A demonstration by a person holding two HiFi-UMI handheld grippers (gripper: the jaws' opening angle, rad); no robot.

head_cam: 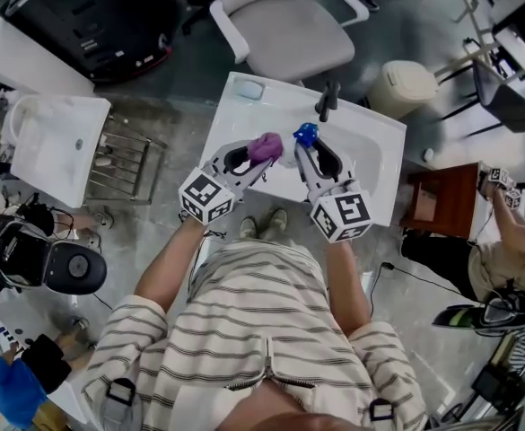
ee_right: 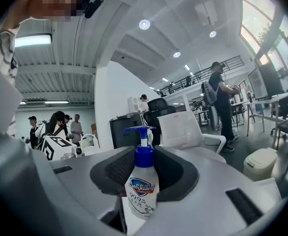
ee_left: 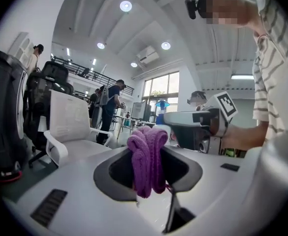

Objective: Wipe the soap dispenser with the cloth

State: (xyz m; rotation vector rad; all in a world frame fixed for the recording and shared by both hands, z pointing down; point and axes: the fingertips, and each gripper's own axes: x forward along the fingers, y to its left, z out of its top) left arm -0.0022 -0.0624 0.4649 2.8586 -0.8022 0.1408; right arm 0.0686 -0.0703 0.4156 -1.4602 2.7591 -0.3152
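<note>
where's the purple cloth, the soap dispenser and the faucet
purple cloth (ee_left: pixel 147 160), left gripper view, middle of the folded bundle
soap dispenser (ee_right: pixel 143 187), right gripper view, its label
faucet (head_cam: pixel 328 99), head view, its dark body

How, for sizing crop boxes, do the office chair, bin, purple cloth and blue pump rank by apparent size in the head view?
office chair
bin
purple cloth
blue pump
Cloth and pump are close; both sit nearer the camera.

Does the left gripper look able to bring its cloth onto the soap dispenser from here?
Probably yes. The left gripper, shut on the purple cloth, sits close beside the right gripper, which grips the soap dispenser over the sink. Nothing shows between them.
</note>
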